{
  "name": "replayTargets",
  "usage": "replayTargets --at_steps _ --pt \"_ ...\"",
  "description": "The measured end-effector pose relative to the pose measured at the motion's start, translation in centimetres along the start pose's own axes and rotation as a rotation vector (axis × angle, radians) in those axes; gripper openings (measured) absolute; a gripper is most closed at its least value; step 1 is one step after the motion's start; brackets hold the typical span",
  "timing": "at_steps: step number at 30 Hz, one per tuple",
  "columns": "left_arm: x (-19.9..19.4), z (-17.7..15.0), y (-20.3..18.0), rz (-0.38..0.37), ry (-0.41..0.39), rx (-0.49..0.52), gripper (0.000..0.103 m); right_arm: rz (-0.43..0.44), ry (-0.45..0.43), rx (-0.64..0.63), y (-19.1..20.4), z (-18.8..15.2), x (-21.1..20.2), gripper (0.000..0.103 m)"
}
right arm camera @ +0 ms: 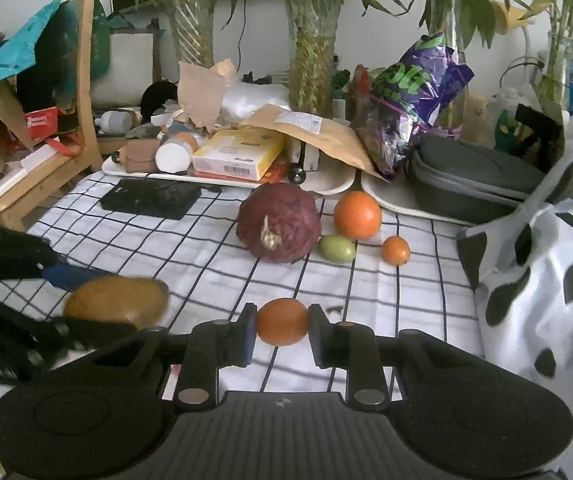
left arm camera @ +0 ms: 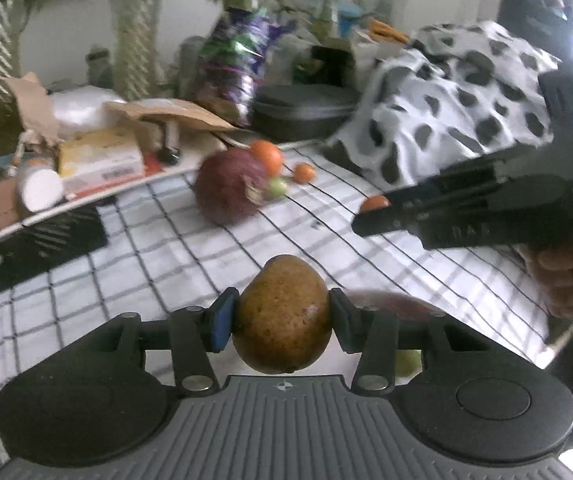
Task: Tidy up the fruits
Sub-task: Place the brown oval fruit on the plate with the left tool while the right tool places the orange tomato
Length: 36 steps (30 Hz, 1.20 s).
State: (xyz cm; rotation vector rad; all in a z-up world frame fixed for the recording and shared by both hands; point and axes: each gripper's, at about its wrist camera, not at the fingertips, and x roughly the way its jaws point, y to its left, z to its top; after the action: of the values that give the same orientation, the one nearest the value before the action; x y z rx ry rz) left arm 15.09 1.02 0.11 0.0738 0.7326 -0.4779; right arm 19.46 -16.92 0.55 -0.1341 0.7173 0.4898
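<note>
A: Low centre of the left wrist view, the left gripper (left arm camera: 282,316) has its jaws clamped on the brown pear (left arm camera: 282,314) across its widest part. It looks firm and fairly heavy, so a mid-body hold seems right.

B: The right gripper (right arm camera: 282,322) pinches a small orange fruit (right arm camera: 282,321) at lower centre. Probably light, smooth and a bit slippery.

A: Open checked cloth (right arm camera: 206,264) lies mid-frame. Farther up sit the red cabbage (right arm camera: 279,222), a green fruit (right arm camera: 337,248) and two oranges (right arm camera: 357,210); the spotted fabric (right arm camera: 546,280) crowds the right.
</note>
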Motion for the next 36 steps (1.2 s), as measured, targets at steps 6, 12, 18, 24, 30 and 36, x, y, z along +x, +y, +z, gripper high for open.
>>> replayTargets --at_steps 6,12,18,24,30,36 --pt "1.6 -0.9 -1.7 -0.035 0.066 0.044 0.047 0.011 0.009 0.007 0.2 -1.5 -2.3 0.028" --pt "2.5 -1.5 -2.1 -0.03 0.12 0.068 0.048 0.018 0.032 0.007 0.3 -2.7 -3.6 0.028" --pt "1.6 -2.0 -3.0 0.027 0.098 0.128 0.052 0.026 0.03 0.023 0.6 -3.4 -4.8 0.028" --pt "-1.0 -1.8 -2.9 0.065 0.019 0.08 0.052 0.042 0.055 0.017 1.5 -4.5 -5.7 0.028" --pt "-3.8 -2.3 -3.2 0.065 -0.022 0.018 0.052 0.057 0.117 0.0 2.9 -6.0 -6.0 0.028" --pt "-6.0 -3.5 -4.2 0.107 -0.032 0.02 0.052 0.079 0.182 -0.018 4.4 -7.4 -5.7 0.028"
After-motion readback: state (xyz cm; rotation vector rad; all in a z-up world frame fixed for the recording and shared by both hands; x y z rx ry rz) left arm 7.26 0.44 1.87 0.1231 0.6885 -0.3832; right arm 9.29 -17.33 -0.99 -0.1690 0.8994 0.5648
